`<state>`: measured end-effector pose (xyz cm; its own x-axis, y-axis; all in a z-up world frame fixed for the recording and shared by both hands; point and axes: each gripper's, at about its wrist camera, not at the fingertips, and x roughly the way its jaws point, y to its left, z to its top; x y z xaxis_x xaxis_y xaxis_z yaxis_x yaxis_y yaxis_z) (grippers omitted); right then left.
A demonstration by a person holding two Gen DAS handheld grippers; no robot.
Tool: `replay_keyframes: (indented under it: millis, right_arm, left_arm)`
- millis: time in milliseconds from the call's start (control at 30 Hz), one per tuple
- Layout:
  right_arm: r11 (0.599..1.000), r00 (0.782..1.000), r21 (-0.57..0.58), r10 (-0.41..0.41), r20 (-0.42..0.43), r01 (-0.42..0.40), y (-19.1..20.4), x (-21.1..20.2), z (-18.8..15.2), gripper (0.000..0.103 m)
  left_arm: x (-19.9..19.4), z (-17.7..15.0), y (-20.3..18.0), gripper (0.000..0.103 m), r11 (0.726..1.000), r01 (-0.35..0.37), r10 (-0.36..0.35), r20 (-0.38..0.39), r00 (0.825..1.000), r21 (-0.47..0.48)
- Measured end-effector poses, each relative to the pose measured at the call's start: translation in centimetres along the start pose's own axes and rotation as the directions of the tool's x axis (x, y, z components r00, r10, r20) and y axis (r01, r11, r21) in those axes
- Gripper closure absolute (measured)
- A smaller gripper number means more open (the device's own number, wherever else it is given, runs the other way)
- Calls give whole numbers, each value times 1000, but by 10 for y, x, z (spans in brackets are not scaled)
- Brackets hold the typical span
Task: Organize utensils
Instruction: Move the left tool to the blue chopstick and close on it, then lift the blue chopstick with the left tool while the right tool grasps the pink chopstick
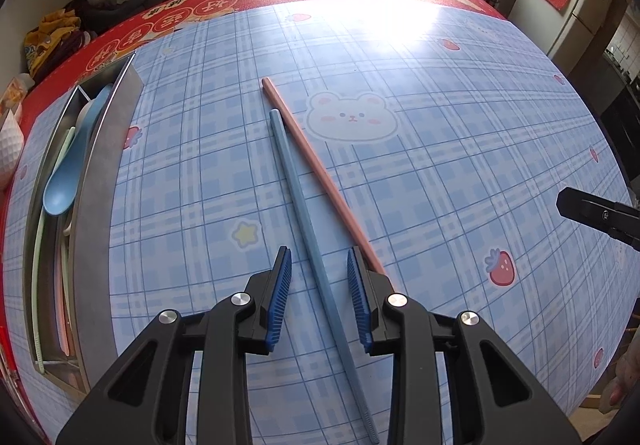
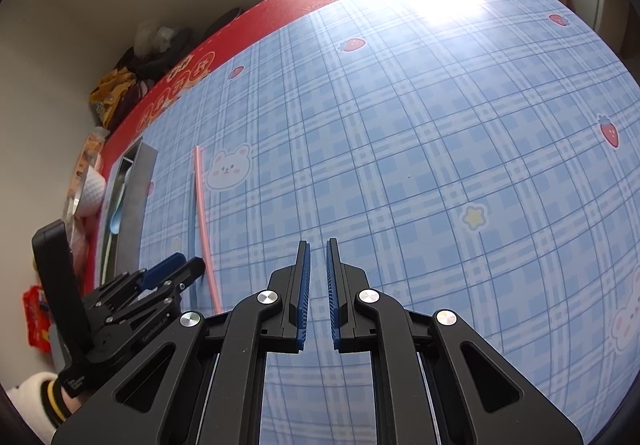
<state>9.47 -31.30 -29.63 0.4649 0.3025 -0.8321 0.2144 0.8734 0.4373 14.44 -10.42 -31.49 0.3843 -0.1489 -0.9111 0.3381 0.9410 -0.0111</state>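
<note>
Blue plaid cloth [image 1: 440, 173] printed with bears and strawberries covers the table; a red mat shows along its far edge.

Left wrist view: a blue chopstick [image 1: 308, 229] lies flat on the cloth, its long axis running from the near edge away and slightly left. A pink chopstick [image 1: 316, 165] lies beside it on the right, touching or nearly touching it near the far end and diverging toward the near end. The left gripper [image 1: 319, 257] points steeply down with its jaws partly open. The blue chopstick passes between the pads [image 1: 282, 285], with a gap on each side, so nothing is clamped. The pink chopstick's near end disappears behind the right finger. A steel tray [image 1: 108, 149] sits at the left edge, holding a blue spoon [image 1: 66, 181] and other pale utensils lying along its length.

Right wrist view: the right gripper [image 2: 318, 245] hovers over bare cloth, well right of the chopsticks. Its jaws stand nearly closed, a narrow slit between the pads [image 2: 306, 285], with nothing held. The left gripper appears at lower left over the chopsticks' near ends, a cuffed sleeve [image 2: 44, 397] behind it.
</note>
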Motion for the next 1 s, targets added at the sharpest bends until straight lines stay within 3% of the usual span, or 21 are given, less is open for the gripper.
replay_keyframes:
  millis: [233, 400, 667, 1000]
  right_arm:
    - [1000, 1000, 6, -8, -13, 8, -1, 3, -3, 94]
    - [1000, 1000, 0, -10, -18, 10, 1, 5, -4, 94]
    - [1000, 1000, -26, -11, -19, 11, 14, 8, -4, 94]
    - [988, 999, -151, -39, -27, 34, 50, 28, -5, 94]
  left_arm:
    - [-1, -3, 3, 75, 1000, 13, -13, 13, 1000, -4]
    - [-1, -3, 22, 96, 996, 54, -53, 13, 999, -75]
    - [-9, -10, 30, 97, 994, 72, -71, 8, 997, -88]
    - [-60, -21, 56, 97, 994, 62, -50, 126, 991, -91]
